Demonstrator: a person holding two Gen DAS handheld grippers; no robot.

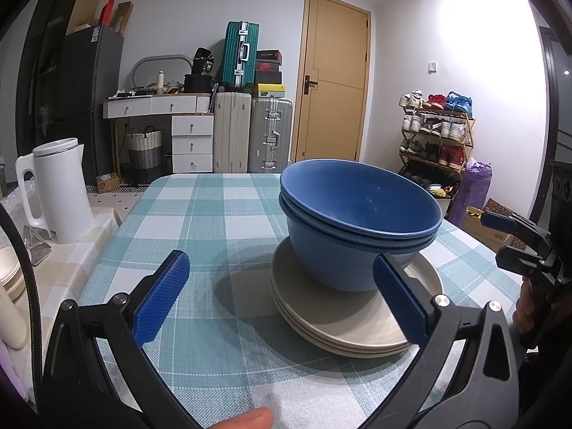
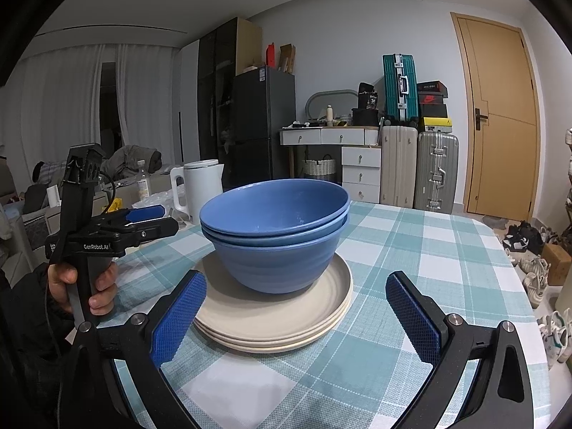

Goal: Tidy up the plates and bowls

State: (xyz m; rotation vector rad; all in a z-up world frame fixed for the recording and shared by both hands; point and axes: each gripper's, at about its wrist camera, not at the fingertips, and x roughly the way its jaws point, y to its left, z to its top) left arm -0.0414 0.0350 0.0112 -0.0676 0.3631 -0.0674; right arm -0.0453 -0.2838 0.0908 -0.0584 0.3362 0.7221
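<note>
Three nested blue bowls [image 2: 275,228] stand on a stack of three beige plates [image 2: 279,318] on the checked tablecloth [image 2: 411,243]. The left gripper [image 1: 282,300] and the right gripper [image 2: 296,316] both gape wide, holding nothing, each apart from the stack.

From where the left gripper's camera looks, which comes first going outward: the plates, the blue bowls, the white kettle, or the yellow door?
1. Stack of beige plates, right before the left gripper, lower right.
2. Blue bowls, nested on those plates, slightly further back.
3. White kettle, off to the left on the neighbouring table.
4. Yellow door, at the room's back wall.
</note>
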